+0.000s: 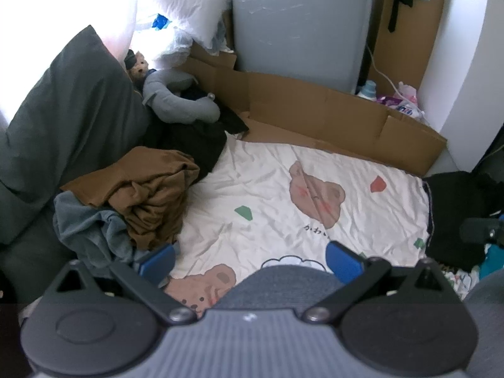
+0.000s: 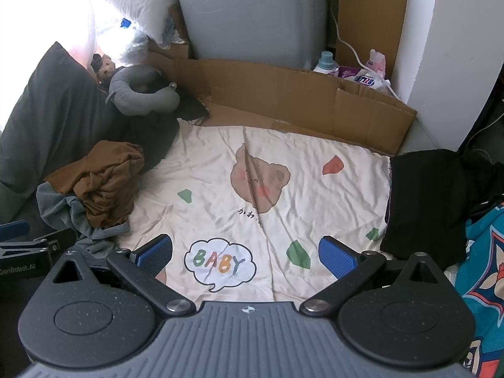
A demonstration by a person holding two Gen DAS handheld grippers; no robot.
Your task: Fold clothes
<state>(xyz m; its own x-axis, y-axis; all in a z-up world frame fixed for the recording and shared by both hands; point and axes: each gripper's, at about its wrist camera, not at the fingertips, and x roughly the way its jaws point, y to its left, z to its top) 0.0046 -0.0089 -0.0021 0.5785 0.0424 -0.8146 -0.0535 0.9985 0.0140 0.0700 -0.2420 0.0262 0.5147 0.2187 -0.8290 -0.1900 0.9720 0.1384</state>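
A crumpled brown garment (image 1: 148,198) (image 2: 100,186) lies on a grey-blue one (image 1: 91,233) (image 2: 63,211) at the left edge of the cream bear-print sheet (image 1: 267,195) (image 2: 220,157). A black garment (image 1: 453,214) (image 2: 425,201) lies flat at the sheet's right edge. My left gripper (image 1: 250,261) hovers open over the sheet's near part, its left finger beside the pile, nothing between its blue pads. My right gripper (image 2: 245,256) is open above the "BABY" print, also empty. The left gripper's blue pad (image 2: 14,230) shows at the right wrist view's left edge.
A dark grey pillow (image 1: 69,119) and a grey neck pillow (image 1: 179,100) with a small doll sit at the back left. Flattened cardboard (image 1: 330,116) borders the sheet's far side before a grey appliance (image 1: 299,25). Detergent bottles (image 2: 352,69) stand back right. A teal patterned cloth (image 2: 482,267) lies at right.
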